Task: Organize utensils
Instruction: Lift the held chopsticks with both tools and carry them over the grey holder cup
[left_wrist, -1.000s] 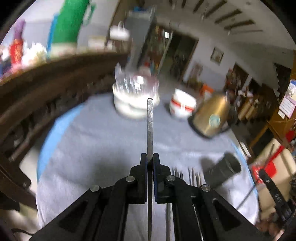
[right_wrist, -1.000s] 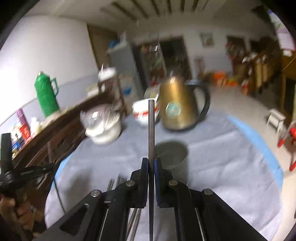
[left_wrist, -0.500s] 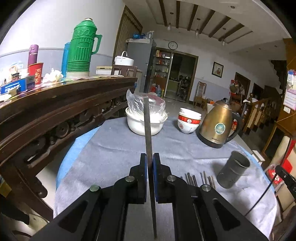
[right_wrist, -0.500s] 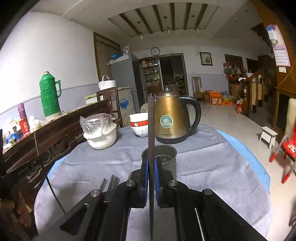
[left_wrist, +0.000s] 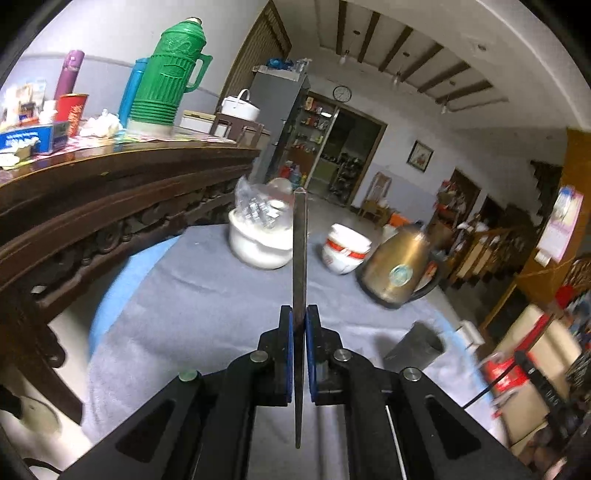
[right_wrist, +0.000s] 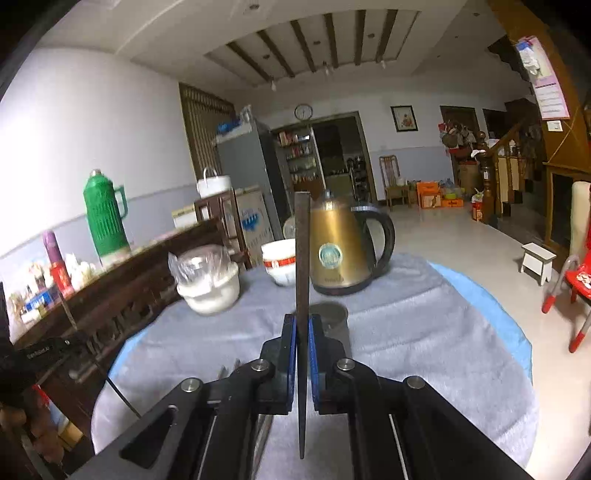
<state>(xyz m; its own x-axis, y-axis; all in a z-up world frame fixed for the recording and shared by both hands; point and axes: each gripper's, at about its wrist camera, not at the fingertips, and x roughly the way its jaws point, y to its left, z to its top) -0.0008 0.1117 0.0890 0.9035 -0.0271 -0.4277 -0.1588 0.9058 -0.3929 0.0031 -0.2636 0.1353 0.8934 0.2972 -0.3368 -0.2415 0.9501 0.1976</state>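
Observation:
My left gripper (left_wrist: 299, 314) is shut on a dark metal chopstick (left_wrist: 300, 251) that points up and forward above the grey-clothed table (left_wrist: 207, 302). My right gripper (right_wrist: 302, 321) is shut on a second metal chopstick (right_wrist: 302, 251), held upright. A grey metal cup (left_wrist: 415, 347) stands on the cloth to the right in the left wrist view; in the right wrist view the cup (right_wrist: 332, 314) sits just behind my right fingers. Several more utensils (right_wrist: 227, 369) lie on the cloth, mostly hidden under the right gripper.
A gold kettle (right_wrist: 340, 247), a red-banded white bowl (right_wrist: 279, 260) and a bag-covered white bowl (right_wrist: 208, 284) stand at the back of the table. A dark wooden sideboard (left_wrist: 92, 192) with a green thermos (left_wrist: 166, 77) runs along the left.
The left gripper has tilted and shifted, so the cup now sits lower right and the loose utensils left its view. The right gripper rose slightly and the cup moved closer behind its fingers.

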